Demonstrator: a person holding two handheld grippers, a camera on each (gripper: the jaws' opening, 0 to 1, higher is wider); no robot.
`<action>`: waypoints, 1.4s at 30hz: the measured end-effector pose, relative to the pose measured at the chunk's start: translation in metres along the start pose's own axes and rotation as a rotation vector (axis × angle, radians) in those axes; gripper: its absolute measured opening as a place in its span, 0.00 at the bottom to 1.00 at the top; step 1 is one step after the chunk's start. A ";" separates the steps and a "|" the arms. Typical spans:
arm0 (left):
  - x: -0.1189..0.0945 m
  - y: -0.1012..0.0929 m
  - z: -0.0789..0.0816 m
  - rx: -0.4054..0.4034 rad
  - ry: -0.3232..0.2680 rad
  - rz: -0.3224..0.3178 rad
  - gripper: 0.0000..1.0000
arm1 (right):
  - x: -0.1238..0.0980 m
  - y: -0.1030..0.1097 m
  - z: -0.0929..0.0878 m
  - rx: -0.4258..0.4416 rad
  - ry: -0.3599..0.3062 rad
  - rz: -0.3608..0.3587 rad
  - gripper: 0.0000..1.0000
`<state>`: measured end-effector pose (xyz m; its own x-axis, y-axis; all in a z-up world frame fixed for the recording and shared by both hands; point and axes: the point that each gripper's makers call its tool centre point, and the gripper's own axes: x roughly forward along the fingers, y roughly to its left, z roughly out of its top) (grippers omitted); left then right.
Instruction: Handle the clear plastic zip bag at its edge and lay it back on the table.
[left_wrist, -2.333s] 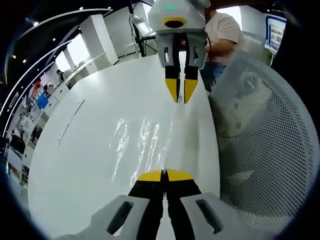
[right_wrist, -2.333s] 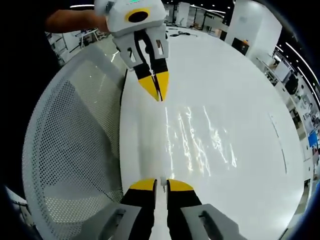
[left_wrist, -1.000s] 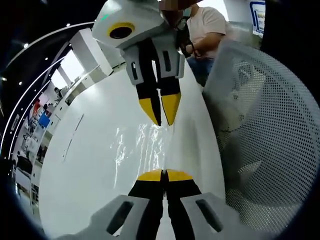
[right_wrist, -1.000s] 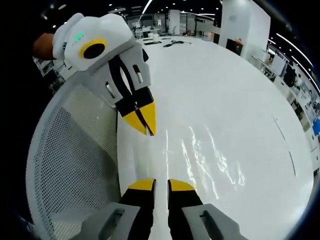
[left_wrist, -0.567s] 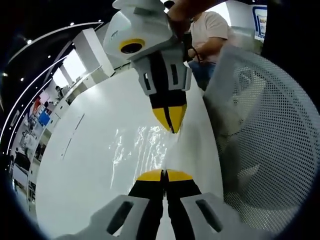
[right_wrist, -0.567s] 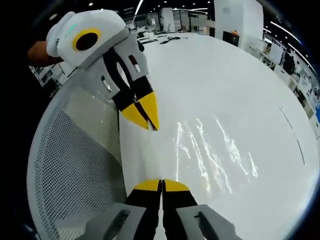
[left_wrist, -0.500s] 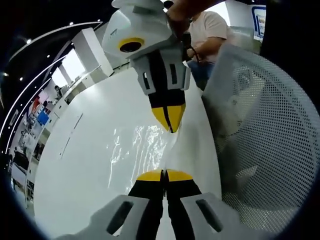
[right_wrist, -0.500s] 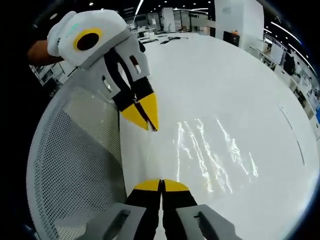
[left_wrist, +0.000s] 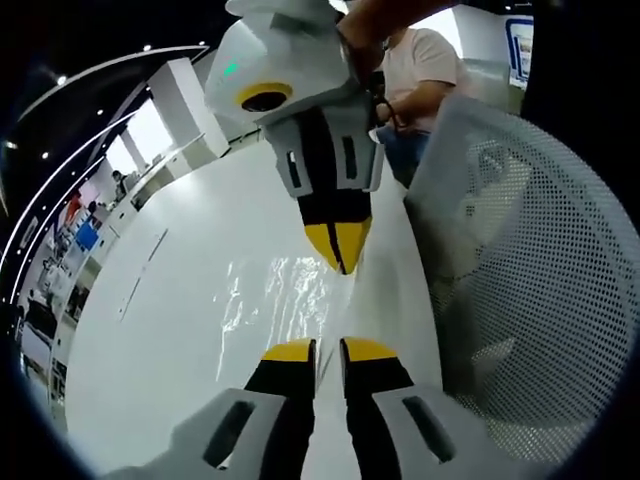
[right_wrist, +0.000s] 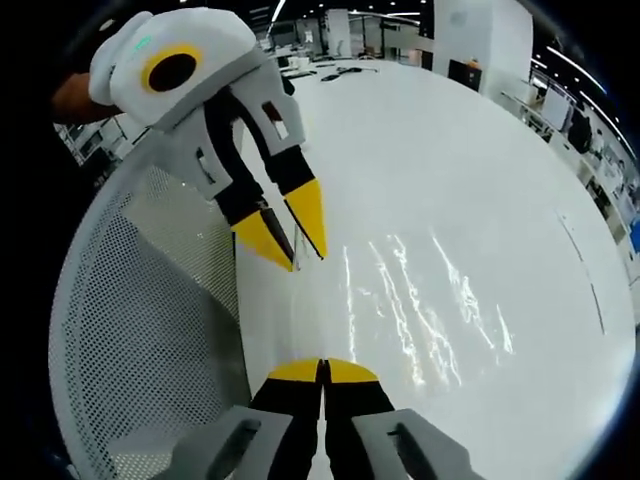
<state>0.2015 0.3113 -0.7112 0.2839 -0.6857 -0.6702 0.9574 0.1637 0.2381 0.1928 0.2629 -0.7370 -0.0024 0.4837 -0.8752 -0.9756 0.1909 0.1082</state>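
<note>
The clear plastic zip bag (left_wrist: 275, 300) lies flat on the white table (left_wrist: 170, 330), visible mostly as glints; in the right gripper view the bag (right_wrist: 420, 310) spreads right of centre. My left gripper (left_wrist: 328, 352) is open at the bag's near edge, its jaws a little apart with the edge running between them. From the upper left of the right gripper view, the left gripper (right_wrist: 288, 232) shows both yellow tips spread. My right gripper (right_wrist: 322, 372) is shut on the bag's edge. It also hangs from the top of the left gripper view, the right gripper (left_wrist: 340, 250) there tips-down on the same edge.
A white mesh chair back (left_wrist: 520, 250) stands against the table's edge, and the chair back (right_wrist: 140, 330) fills the left of the right gripper view. A person in a pale shirt (left_wrist: 430, 60) stands beyond the table. Open tabletop (right_wrist: 480, 180) stretches away past the bag.
My left gripper has opened and let go of the bag's edge. The right gripper, open a second ago, has shut on the edge. The grippers have drawn closer together since 2.3 s ago.
</note>
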 end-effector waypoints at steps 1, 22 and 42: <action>0.001 0.000 0.000 0.002 -0.007 0.002 0.09 | 0.000 -0.001 0.000 0.000 0.005 0.001 0.00; 0.008 -0.008 0.010 0.124 0.002 -0.032 0.05 | -0.009 -0.012 0.015 -0.047 -0.018 -0.035 0.00; 0.005 -0.005 0.013 0.127 0.036 -0.025 0.00 | -0.035 -0.033 0.041 -0.175 -0.099 -0.186 0.00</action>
<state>0.1970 0.2982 -0.7067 0.2638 -0.6619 -0.7017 0.9504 0.0539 0.3064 0.2337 0.2747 -0.6902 0.1936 0.5371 -0.8210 -0.9803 0.1383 -0.1407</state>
